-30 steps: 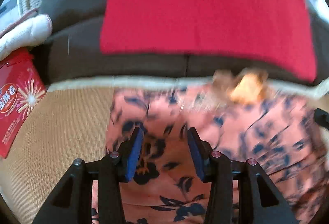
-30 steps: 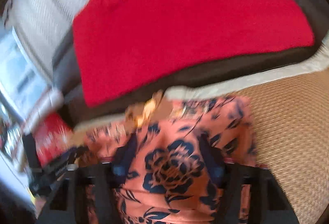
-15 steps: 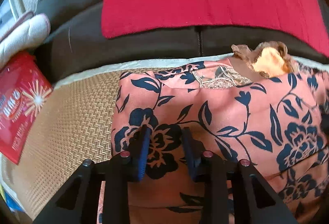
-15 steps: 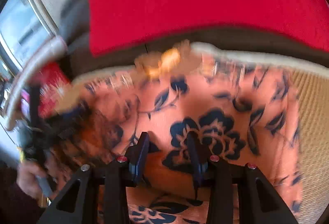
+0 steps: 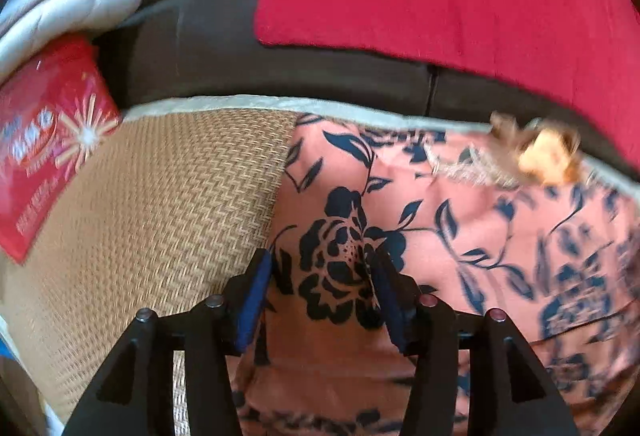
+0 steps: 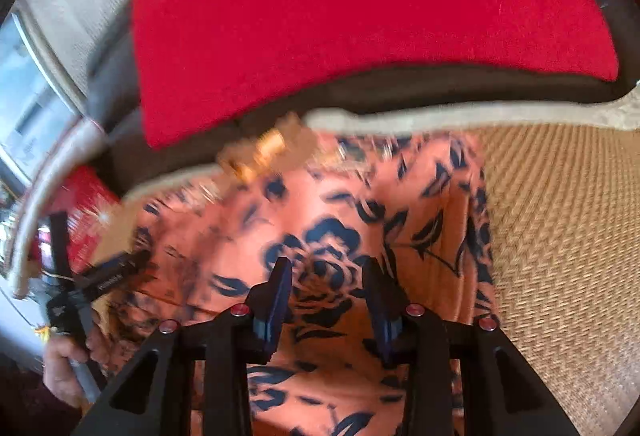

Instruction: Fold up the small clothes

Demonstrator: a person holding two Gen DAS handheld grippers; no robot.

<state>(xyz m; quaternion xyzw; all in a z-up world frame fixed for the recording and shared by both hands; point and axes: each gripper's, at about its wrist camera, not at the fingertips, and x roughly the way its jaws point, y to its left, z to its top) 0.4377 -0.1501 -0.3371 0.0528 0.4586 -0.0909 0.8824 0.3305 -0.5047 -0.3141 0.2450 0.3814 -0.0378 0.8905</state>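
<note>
So both grippers are sitting low over the floral garment [image 5: 460,236], a salmon-orange piece with dark blue flowers that's spread on the woven mat [image 5: 160,216] of a couch seat. The left gripper [image 5: 320,296] has its jaws apart, and they've just been opening; cloth lies between the blue pads but nothing looks pinched, so I'd call it let go. The garment's left edge runs just outside its left finger, with bare mat beyond that. The right gripper [image 6: 326,300] has been easing closed a bit, but its pads still stand off the fabric on both sides of a big blue flower, so I'd say it isn't gripping either. Ahead of both grippers, at the far edge of the cloth, there's a gold-tan trim or bow [image 5: 536,152], too blurry to say more. Past that there's the dark sofa back with a red blanket [image 6: 360,16] draped over it, and a red packet [image 5: 44,144] off to the left gripper's left. Progress-wise: looks like the piece is laid out fairly flat, maybe with one fold already in since there's a layered edge near the bottom, but it's still wide, so I'd guess more folds are left.
</note>
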